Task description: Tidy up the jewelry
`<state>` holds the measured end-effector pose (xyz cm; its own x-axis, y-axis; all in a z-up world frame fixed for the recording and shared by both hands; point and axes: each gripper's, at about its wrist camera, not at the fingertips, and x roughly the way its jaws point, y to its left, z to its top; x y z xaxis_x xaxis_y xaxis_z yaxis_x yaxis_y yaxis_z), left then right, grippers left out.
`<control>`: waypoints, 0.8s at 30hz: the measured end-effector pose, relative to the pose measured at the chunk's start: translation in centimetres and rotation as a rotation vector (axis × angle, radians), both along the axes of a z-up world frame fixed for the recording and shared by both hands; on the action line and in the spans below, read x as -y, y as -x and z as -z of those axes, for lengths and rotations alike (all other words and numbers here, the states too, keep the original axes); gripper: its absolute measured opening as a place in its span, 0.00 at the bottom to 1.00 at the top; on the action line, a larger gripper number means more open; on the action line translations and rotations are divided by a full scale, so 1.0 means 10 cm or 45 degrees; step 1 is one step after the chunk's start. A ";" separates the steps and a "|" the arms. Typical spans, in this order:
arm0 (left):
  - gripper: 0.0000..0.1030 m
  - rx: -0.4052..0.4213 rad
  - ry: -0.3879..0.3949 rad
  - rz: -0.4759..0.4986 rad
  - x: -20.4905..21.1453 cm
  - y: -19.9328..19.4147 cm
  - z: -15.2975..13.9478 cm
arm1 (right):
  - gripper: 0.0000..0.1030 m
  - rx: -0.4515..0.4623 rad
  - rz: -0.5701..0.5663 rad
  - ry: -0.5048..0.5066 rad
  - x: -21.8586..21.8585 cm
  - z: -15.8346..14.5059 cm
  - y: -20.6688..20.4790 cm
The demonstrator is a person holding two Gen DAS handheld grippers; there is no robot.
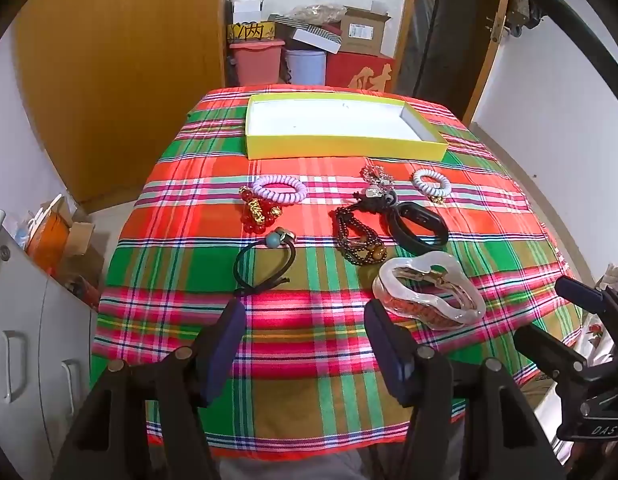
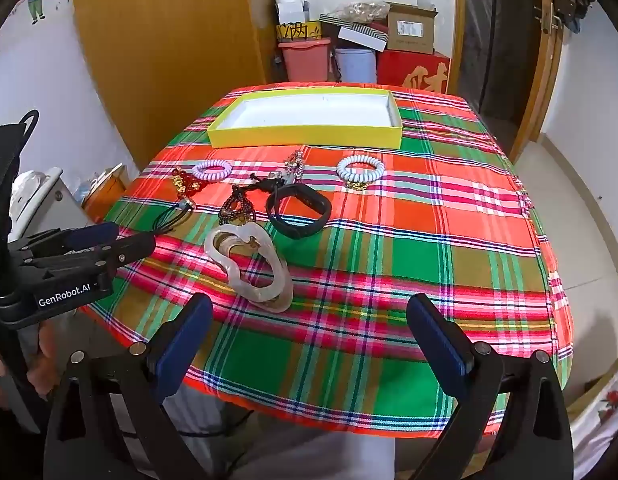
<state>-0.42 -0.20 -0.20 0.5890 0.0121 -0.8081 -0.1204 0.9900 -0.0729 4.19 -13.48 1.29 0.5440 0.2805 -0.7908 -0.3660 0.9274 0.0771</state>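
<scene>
A plaid tablecloth [image 1: 309, 360] covers the table; its near edge is cut off behind the gripper bodies in both views. A yellow box [image 1: 345, 148] with a white floor is set at the far edge, open. Between the box and the near edge the jewelry is spread. Nearest lies a pearly wavy hair clip [image 1: 429, 292], right of centre. Beyond it a black band [image 1: 421, 226] touches a dark beaded bracelet [image 1: 361, 240], whose strands are tangled and hard to separate. A black hair tie [image 1: 265, 268] with a blue bead lies toward the left edge. 2 coiled hair ties are seen nearer the box: a lilac one [image 1: 279, 188] overlapping red and gold beads [image 1: 261, 212], and a white one [image 1: 431, 182]. A small sparkly piece [image 1: 375, 174] cannot be made out. The left gripper [image 1: 305, 320] is spread wide over the near edge, holding nothing; the right gripper [image 2: 309, 316] likewise.
</scene>
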 end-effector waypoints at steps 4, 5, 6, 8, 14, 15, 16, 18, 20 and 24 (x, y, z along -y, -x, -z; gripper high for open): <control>0.60 -0.002 -0.003 0.001 0.01 -0.01 0.00 | 0.95 -0.003 -0.002 0.008 -0.01 0.01 0.00; 0.60 -0.001 -0.004 0.000 0.01 -0.01 0.00 | 0.95 -0.005 -0.003 0.011 -0.01 0.01 0.01; 0.60 0.000 -0.003 0.001 0.01 -0.01 0.01 | 0.95 -0.008 -0.003 0.015 -0.01 0.02 0.01; 0.60 0.000 -0.005 0.001 0.02 -0.01 0.01 | 0.95 -0.015 -0.007 0.025 -0.02 0.03 0.01; 0.60 -0.001 -0.005 0.002 0.02 -0.01 0.01 | 0.95 -0.016 -0.006 0.030 -0.02 0.04 0.01; 0.60 -0.001 -0.003 0.002 0.02 -0.01 0.01 | 0.95 -0.016 -0.006 0.031 -0.02 0.04 0.01; 0.60 -0.002 -0.001 0.003 0.02 -0.01 0.01 | 0.95 -0.016 -0.005 0.032 -0.01 0.04 0.01; 0.60 -0.001 -0.002 0.003 0.02 0.00 0.01 | 0.95 -0.018 -0.002 0.032 -0.01 0.04 0.01; 0.60 -0.002 0.000 0.004 0.02 0.00 0.01 | 0.95 -0.021 0.000 0.035 -0.01 0.04 0.01; 0.60 -0.004 0.003 0.007 0.03 0.00 0.01 | 0.95 -0.025 0.002 0.037 -0.01 0.05 0.01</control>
<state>-0.40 -0.47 -0.31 0.5864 0.0072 -0.8100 -0.1153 0.9905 -0.0746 4.09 -13.41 0.77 0.5289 0.2563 -0.8091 -0.3634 0.9299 0.0570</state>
